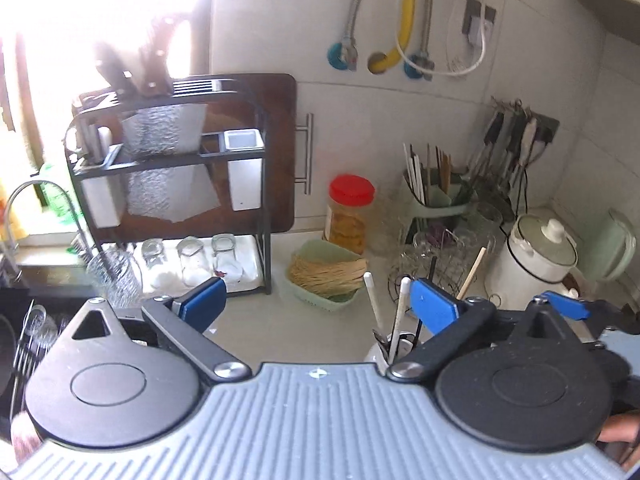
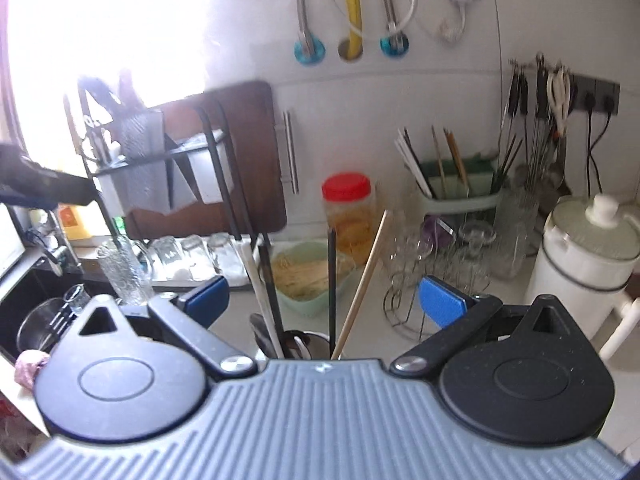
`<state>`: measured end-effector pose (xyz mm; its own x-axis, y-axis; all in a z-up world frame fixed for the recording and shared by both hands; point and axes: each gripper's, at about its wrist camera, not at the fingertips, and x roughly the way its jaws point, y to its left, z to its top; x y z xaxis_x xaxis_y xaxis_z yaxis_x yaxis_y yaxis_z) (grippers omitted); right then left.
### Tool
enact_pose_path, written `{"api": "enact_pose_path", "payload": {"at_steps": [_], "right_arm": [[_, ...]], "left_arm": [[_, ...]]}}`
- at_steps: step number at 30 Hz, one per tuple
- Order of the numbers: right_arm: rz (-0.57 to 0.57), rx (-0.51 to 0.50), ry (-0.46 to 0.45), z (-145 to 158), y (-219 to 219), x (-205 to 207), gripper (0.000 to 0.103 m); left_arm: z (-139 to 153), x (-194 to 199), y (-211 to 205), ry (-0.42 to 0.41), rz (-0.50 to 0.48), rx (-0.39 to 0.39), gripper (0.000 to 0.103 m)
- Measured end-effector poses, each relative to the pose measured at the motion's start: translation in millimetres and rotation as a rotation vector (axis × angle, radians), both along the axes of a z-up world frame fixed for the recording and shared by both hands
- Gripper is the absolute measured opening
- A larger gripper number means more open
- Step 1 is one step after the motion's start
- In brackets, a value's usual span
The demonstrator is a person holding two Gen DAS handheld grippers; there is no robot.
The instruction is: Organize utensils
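Note:
A cup (image 1: 375, 354) with several utensils standing in it sits on the counter just in front of both grippers. In the left wrist view, white handles (image 1: 401, 312) and a wooden chopstick (image 1: 473, 270) rise from it beside the right finger of my left gripper (image 1: 320, 304), which is open and holds nothing. In the right wrist view the cup (image 2: 308, 342) shows a white handle (image 2: 258, 284), a black chopstick (image 2: 332, 280), a wooden chopstick (image 2: 365, 276) and a spoon (image 2: 260, 332). They stand untouched between the wide jaws of my open right gripper (image 2: 324, 304). A green chopstick holder (image 1: 438, 204) (image 2: 460, 196) stands behind.
A black rack (image 1: 168, 168) with knives, a cutting board and upturned glasses stands at the back left, with a sink (image 1: 24, 320) beside it. A red-lidded jar (image 1: 350, 212), a green noodle basket (image 1: 326, 276), glasses on a wire stand (image 2: 448, 264) and a white lidded pot (image 2: 588, 256) crowd the counter.

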<state>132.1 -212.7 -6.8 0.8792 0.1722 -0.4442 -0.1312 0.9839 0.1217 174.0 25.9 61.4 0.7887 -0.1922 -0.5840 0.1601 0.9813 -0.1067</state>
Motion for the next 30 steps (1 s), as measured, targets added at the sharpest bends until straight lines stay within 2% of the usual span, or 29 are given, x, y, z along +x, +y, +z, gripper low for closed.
{"api": "enact_pose_path", "payload": {"at_steps": [3,10,18,30], "right_arm": [[-0.002,-0.009,-0.049,11.5,-8.3,-20.7,0.103],[0.005,-0.001,-0.081,24.0,-23.5,-67.2,0.103],[-0.018,0.026,-0.073,12.5,-30.6,-107.0,0.103],[-0.036,0.045,-0.029,-11.9,-36.0,-142.7,0.103]], "left_arm": [[-2.4,-22.9,-5.6,-0.001,0.038,-0.011,0.101],[-14.9,-73.4,-28.7,0.011,0.051,0.005,0.101],[-35.1,-118.6,-38.9,0.037,0.063,0.019,0.101],[-68.5,-159.6,-43.5,0.079,0.094,0.035,0.101]]}}
